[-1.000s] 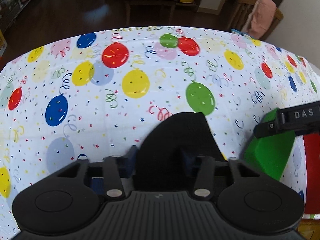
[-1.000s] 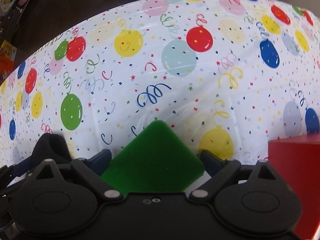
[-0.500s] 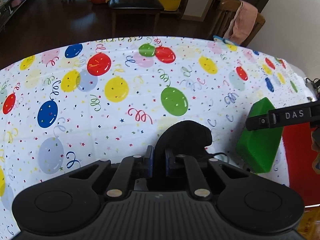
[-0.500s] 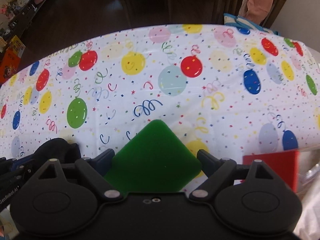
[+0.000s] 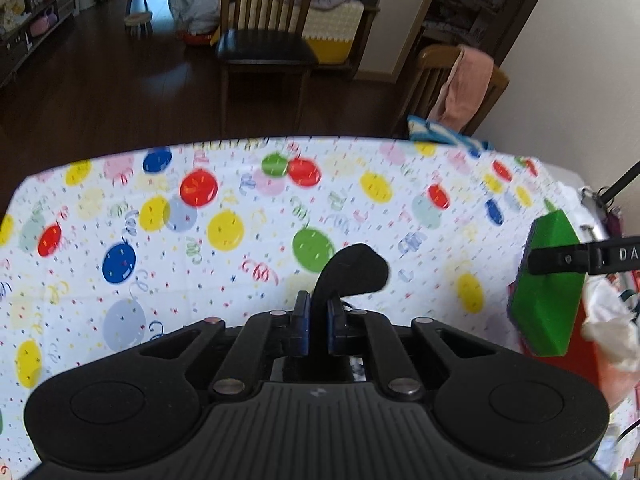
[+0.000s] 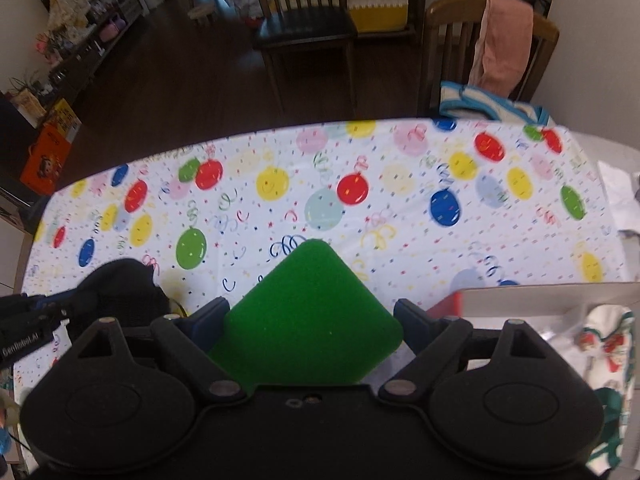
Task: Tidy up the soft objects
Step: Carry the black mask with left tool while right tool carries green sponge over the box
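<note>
A soft black cloth piece [image 5: 352,270] is pinched by the fully closed left gripper [image 5: 318,318]. A green foam sponge [image 6: 308,316] is clamped in the wide-spread right gripper [image 6: 312,320], above the balloon-patterned tablecloth [image 6: 400,200]; beside it lies what may be a red-sided box [image 6: 454,304].

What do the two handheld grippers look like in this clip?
Both are matte black plastic. The left gripper has a ribbed housing, two round discs, silver pivot pins on its linkage bars and blue finger pads. The right gripper is built the same, with white lettering along its finger. No hands or sleeves show.
</note>
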A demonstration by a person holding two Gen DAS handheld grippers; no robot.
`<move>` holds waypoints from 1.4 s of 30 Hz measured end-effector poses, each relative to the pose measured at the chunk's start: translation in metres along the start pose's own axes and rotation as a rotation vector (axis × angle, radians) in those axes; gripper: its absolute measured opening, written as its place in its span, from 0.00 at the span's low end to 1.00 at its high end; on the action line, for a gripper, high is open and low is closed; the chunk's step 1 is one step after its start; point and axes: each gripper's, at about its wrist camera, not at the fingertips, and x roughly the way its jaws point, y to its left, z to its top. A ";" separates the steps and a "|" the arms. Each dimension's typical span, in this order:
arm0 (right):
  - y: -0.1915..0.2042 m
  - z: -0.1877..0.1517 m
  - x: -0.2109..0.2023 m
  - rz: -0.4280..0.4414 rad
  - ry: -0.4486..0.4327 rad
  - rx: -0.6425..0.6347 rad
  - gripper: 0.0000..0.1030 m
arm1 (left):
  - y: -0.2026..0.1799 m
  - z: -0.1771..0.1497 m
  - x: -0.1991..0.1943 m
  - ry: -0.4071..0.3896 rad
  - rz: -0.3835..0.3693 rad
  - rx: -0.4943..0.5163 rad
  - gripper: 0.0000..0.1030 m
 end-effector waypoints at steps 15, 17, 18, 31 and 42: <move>-0.070 -0.029 -0.094 -0.012 -0.090 -0.037 0.86 | -0.077 0.016 -0.096 -0.140 -0.028 0.031 0.07; -0.087 -0.035 -0.103 -0.019 -0.097 -0.031 0.86 | -0.093 0.018 -0.110 -0.162 -0.038 0.039 0.07; -0.095 -0.038 -0.108 -0.021 -0.099 -0.033 0.86 | -0.100 0.020 -0.117 -0.172 -0.044 0.042 0.07; -0.179 -0.071 -0.128 -0.103 -0.066 -0.105 0.86 | -0.221 0.016 -0.161 -0.220 -0.179 0.129 0.07; -0.222 -0.085 -0.114 -0.131 -0.020 -0.159 0.86 | -0.317 -0.001 -0.143 -0.157 -0.307 0.201 0.07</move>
